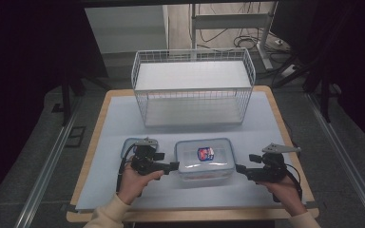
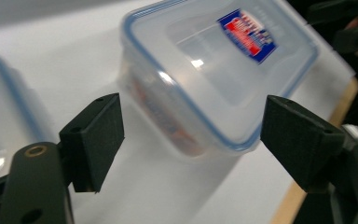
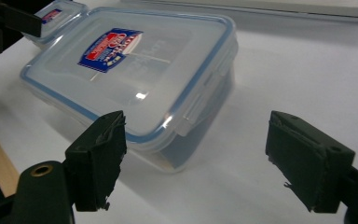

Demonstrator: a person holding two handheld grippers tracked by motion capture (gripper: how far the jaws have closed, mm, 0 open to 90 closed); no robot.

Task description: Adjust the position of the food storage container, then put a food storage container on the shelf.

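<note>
Both hands' grippers, left gripper [image 1: 173, 166] and right gripper [image 1: 239, 168], are flanking the lidded container [image 1: 204, 159], jaws wide, empty; uneven closing risks skidding it.

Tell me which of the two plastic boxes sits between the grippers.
The larger box, the one with the red and blue label on its lid, sits between the left gripper and right gripper. The smaller box lies behind the left gripper, off to the side.

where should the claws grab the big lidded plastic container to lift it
Take the lidded plastic container by its two short ends, just under the blue-rimmed lid. The left claw comes in from its left end and the right claw from its right; both are open and already face those ends. The overhanging lid rim should give the jaws a ledge, while the long sides look too wide for one claw.
</note>
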